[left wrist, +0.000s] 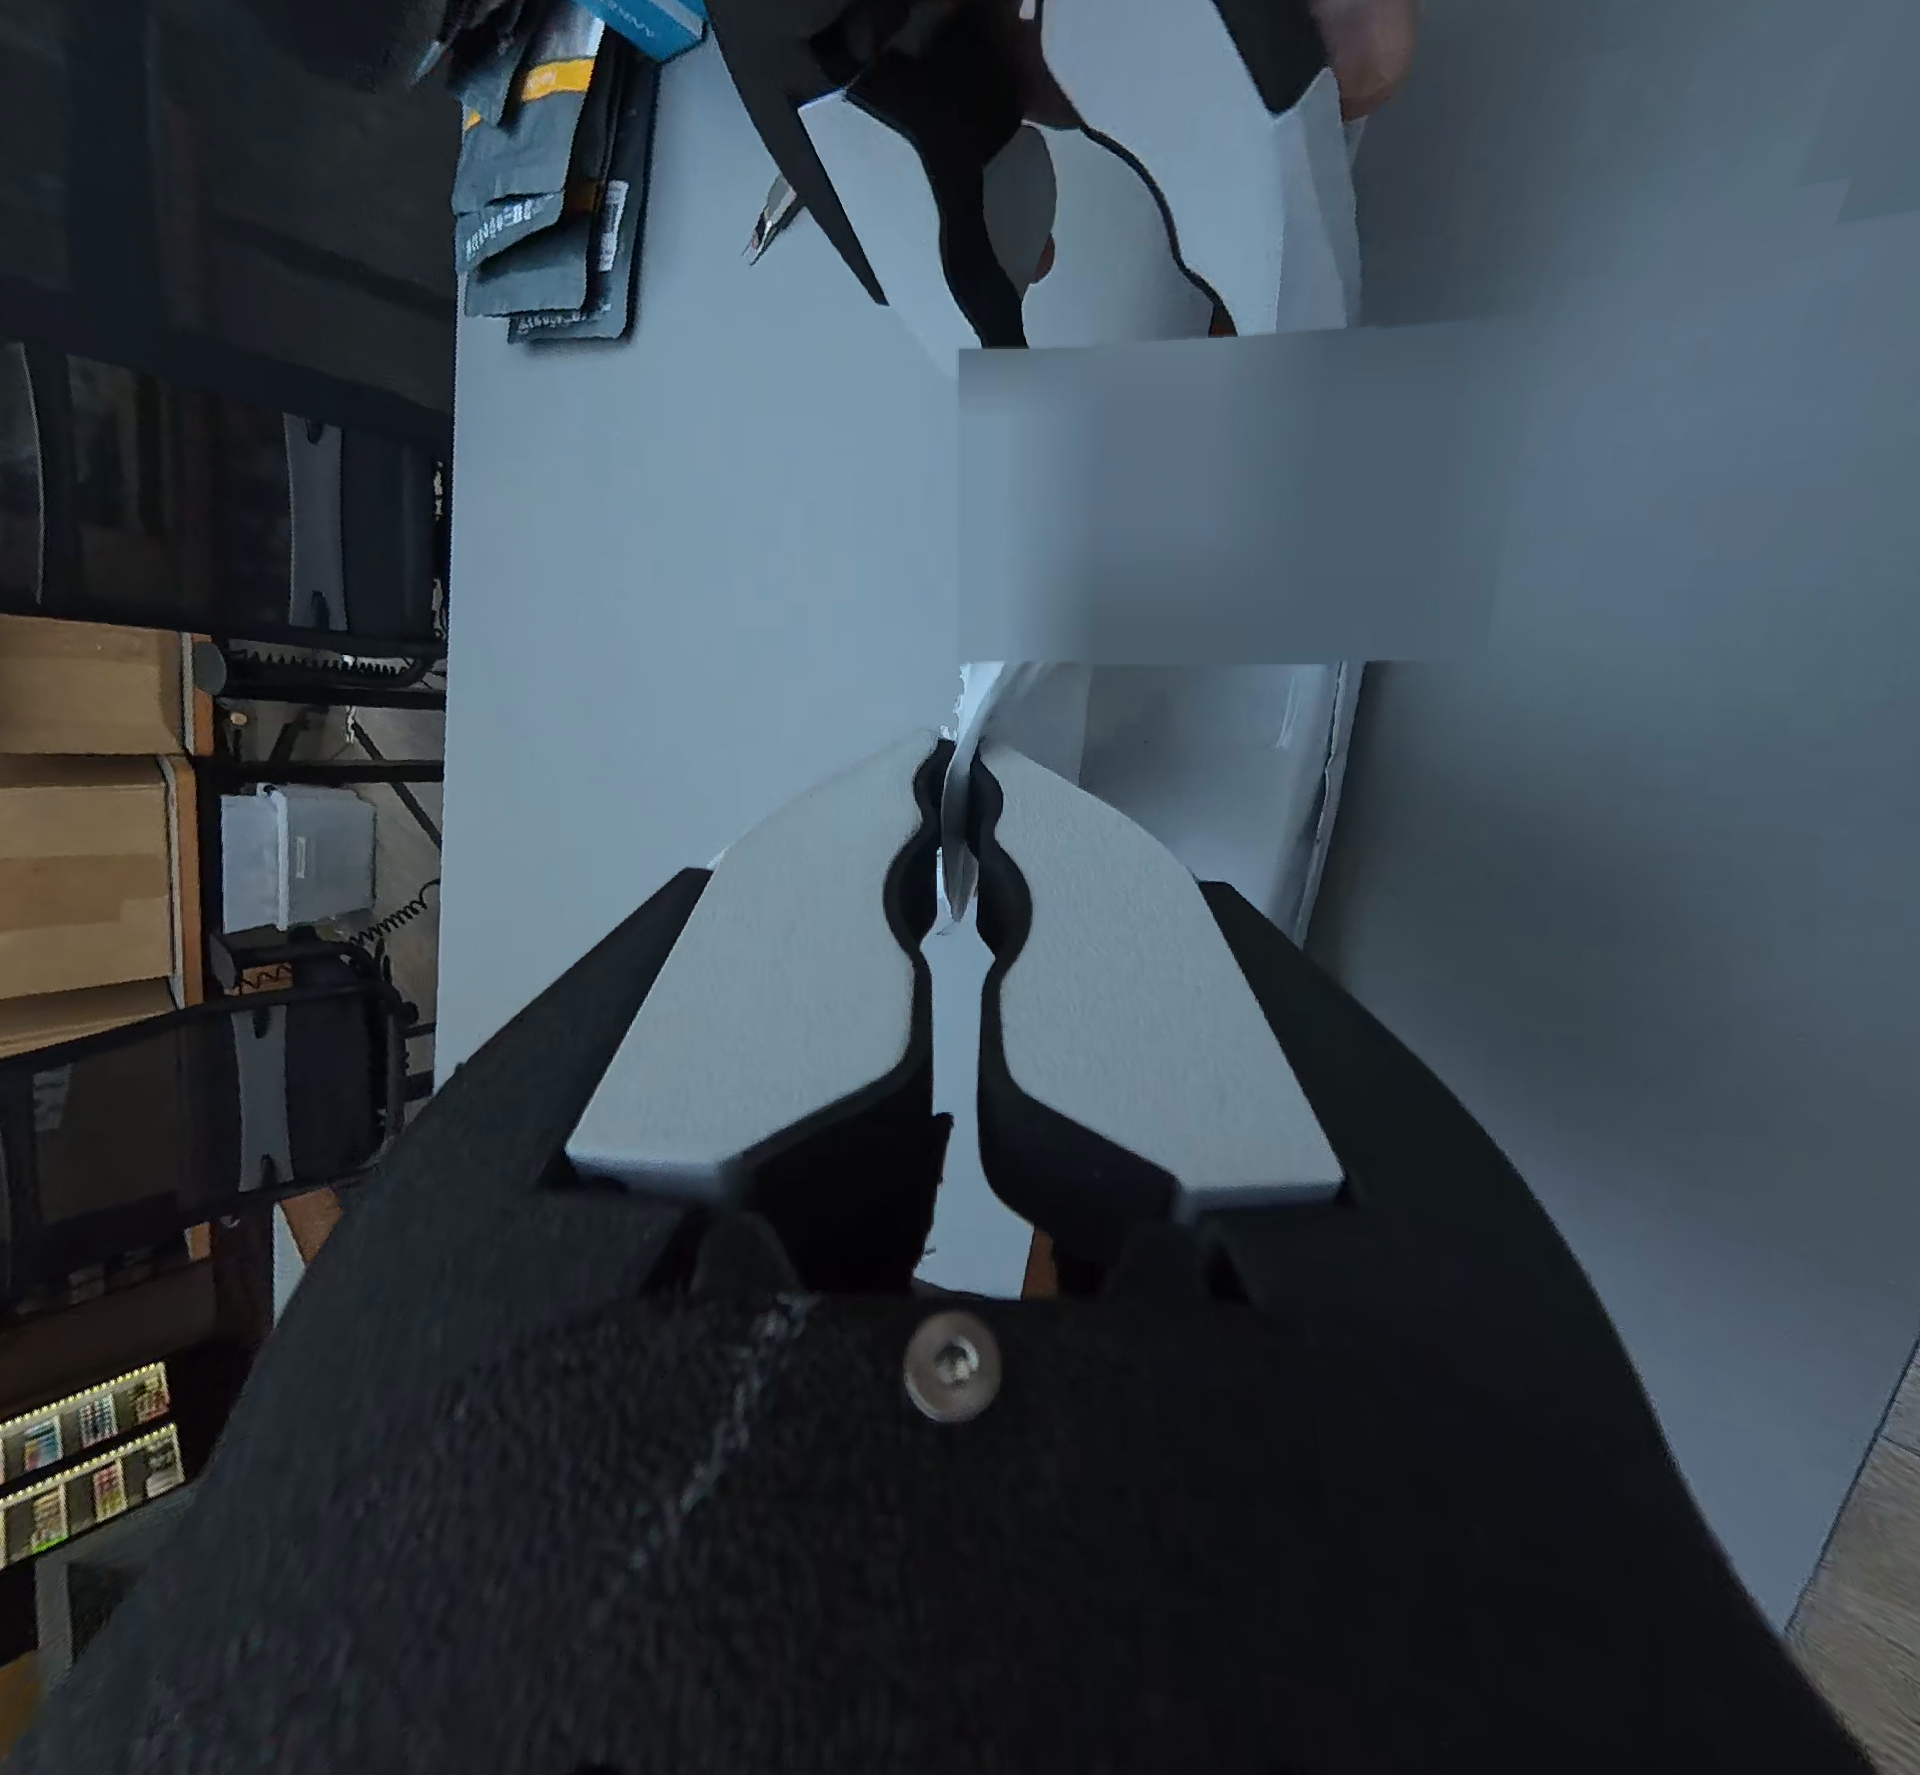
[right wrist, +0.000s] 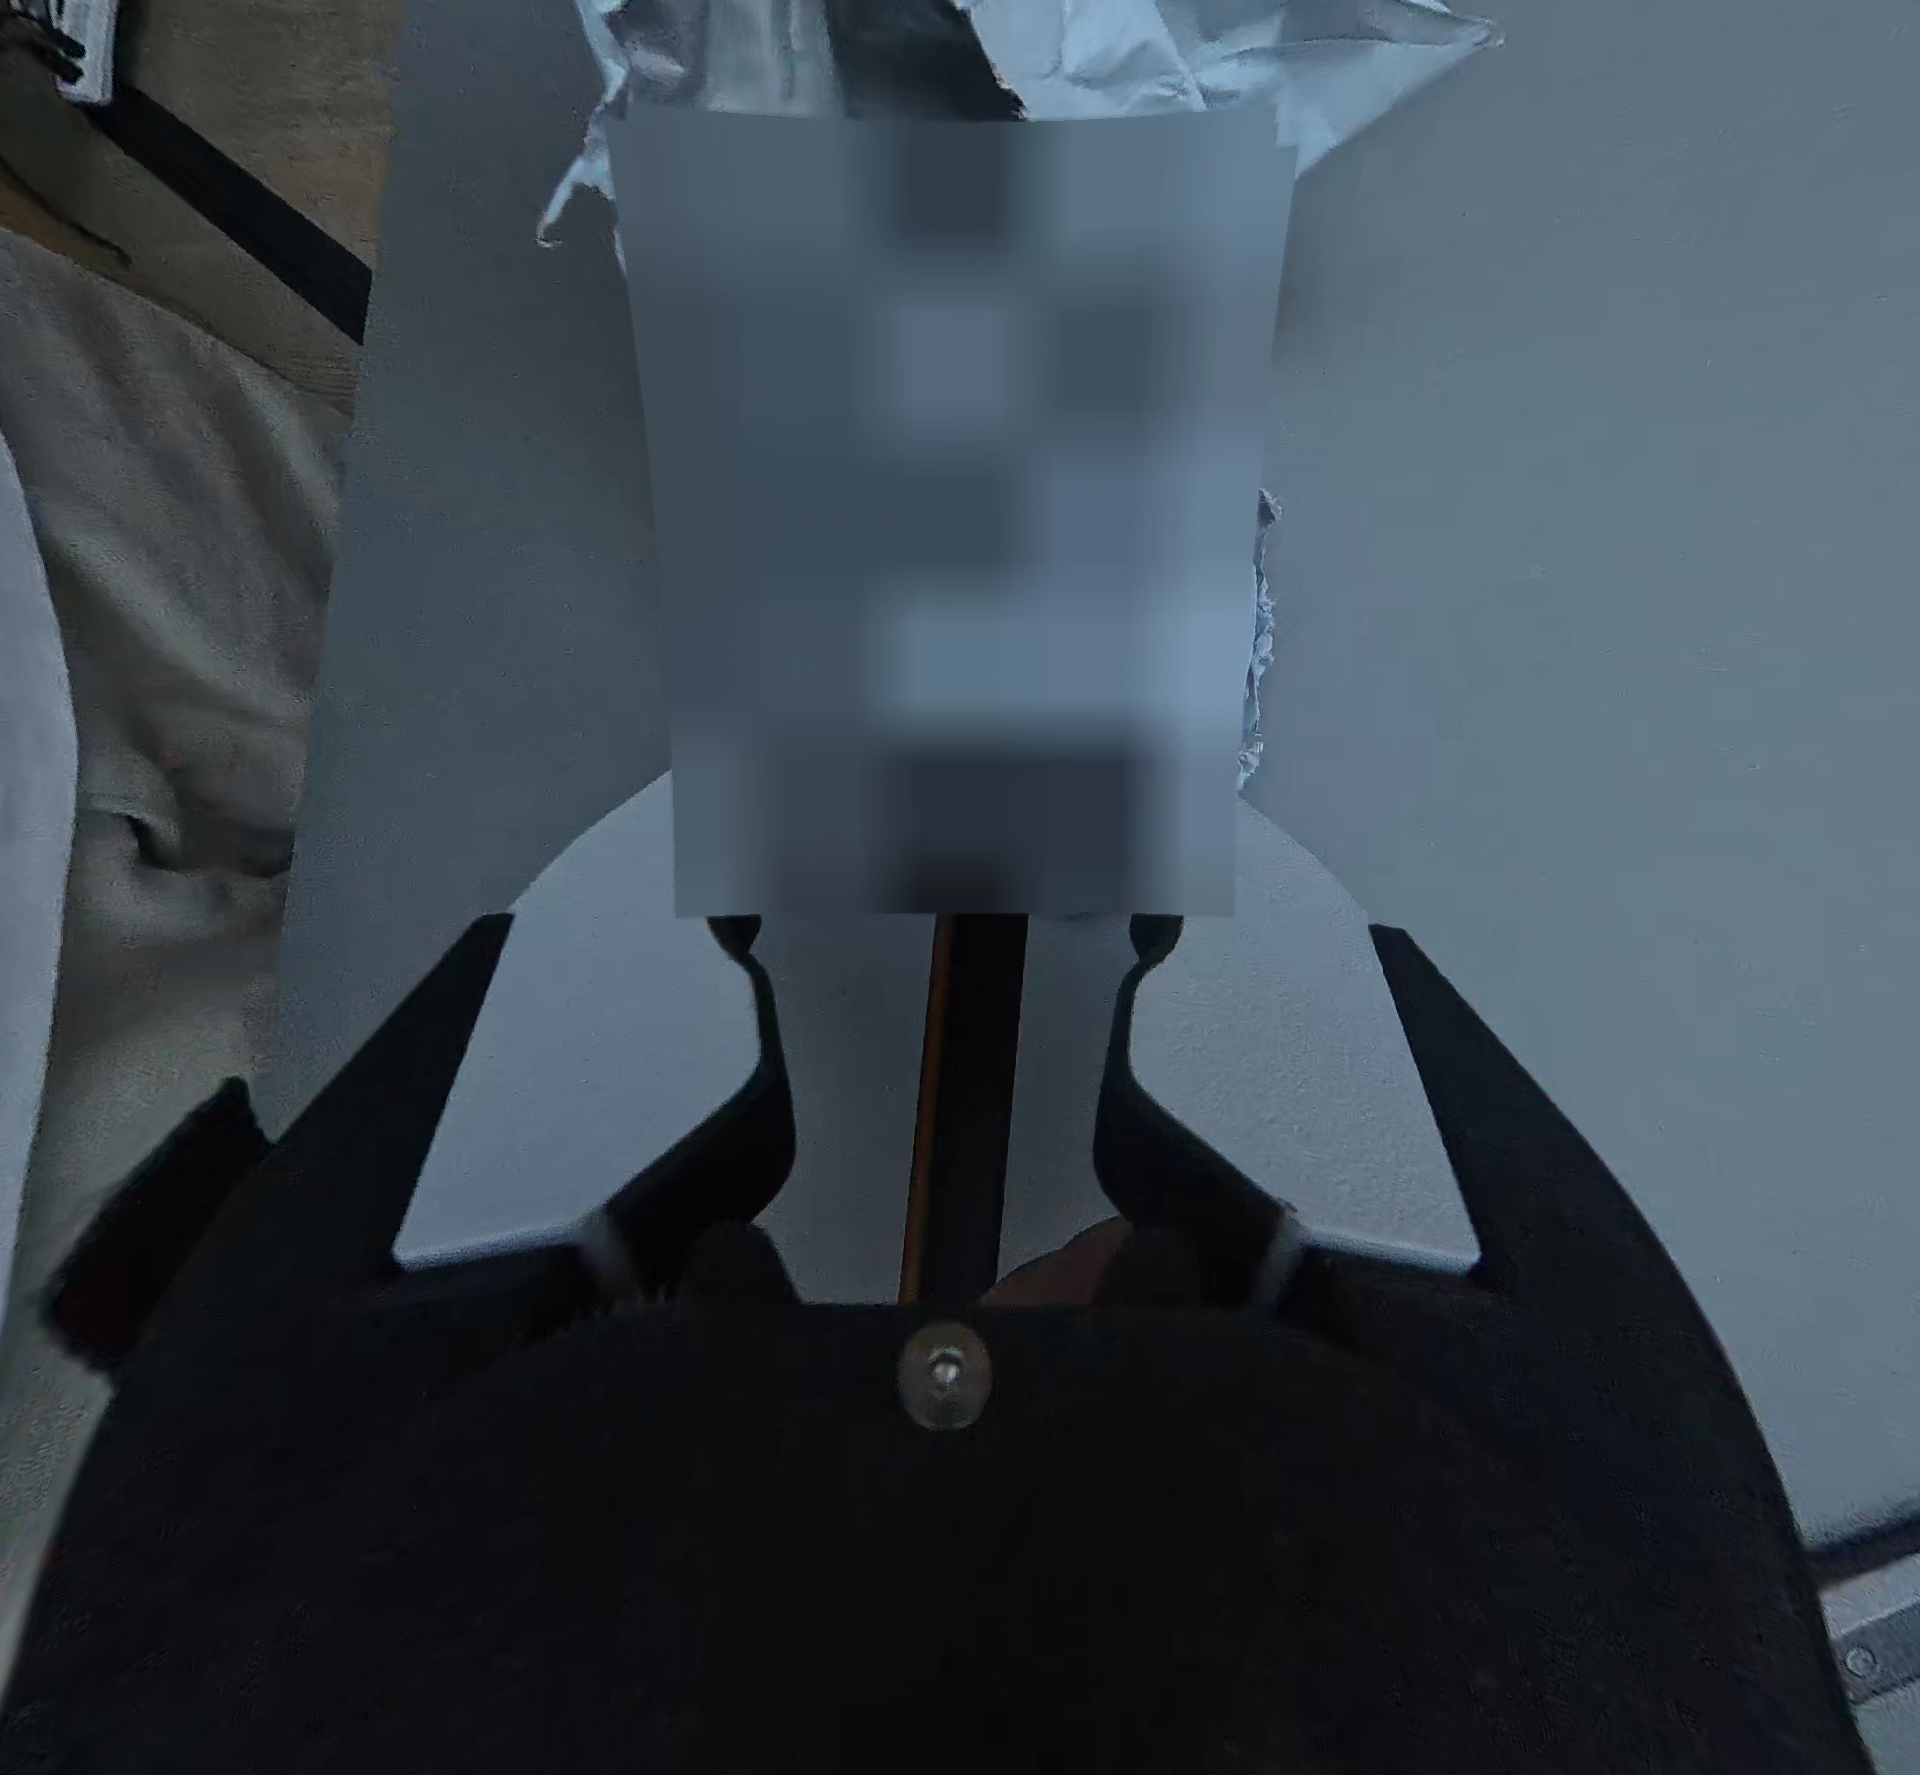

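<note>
Pinching the white paper envelope (left wrist: 961, 821), left tongs (left wrist: 961, 790) are clenched; right tongs (right wrist: 945, 925) seemingly gape.

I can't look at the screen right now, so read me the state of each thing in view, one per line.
left gripper: shut on the white paper's edge.
white paper: held off the table, torn and crumpled at its far end.
right gripper: tips hidden by a blur patch; state unclear.
white table: bare under the paper.
dark packets: stacked at the table's corner.
</note>
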Tool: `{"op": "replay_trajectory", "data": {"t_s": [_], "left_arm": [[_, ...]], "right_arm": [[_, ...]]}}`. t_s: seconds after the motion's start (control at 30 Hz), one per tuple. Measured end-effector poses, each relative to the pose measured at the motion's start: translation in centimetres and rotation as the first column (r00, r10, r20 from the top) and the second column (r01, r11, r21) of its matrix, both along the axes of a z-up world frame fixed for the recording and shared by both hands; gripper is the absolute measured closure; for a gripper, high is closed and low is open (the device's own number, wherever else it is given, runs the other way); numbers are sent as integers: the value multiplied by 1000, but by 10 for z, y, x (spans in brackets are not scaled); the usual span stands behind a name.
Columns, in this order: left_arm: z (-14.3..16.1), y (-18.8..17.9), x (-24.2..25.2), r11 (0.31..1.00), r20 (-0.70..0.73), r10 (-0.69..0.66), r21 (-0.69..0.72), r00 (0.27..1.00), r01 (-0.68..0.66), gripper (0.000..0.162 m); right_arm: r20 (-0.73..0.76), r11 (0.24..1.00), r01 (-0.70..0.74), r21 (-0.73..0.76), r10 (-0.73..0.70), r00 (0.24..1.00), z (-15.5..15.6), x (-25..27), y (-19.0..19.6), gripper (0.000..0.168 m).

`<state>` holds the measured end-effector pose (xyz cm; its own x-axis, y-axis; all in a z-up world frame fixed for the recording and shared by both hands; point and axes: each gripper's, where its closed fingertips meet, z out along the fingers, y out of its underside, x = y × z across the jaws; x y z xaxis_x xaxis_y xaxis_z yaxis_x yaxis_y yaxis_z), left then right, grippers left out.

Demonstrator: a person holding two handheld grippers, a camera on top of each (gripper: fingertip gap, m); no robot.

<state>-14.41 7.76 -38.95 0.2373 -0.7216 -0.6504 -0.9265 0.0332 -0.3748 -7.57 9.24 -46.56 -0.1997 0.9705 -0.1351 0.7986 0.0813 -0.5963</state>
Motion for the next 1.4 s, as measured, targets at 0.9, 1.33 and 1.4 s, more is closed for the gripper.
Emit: {"op": "replay_trajectory", "data": {"t_s": [0.9,1.33,1.4], "left_arm": [[44,-39,-72,723,519,684,-387,512,-572,132],[-25,-20,12,634,538,764,-517,357,-575,114],[-21,-15,6,619,565,768,-535,302,-575,126]], "right_arm": [[77,908,328,-260,-320,944,-5,-18,-17,88],[446,95,578,-811,-539,714,45,-61,-41,88],[459,55,577,-815,-545,701,49,-62,-39,88]]}}
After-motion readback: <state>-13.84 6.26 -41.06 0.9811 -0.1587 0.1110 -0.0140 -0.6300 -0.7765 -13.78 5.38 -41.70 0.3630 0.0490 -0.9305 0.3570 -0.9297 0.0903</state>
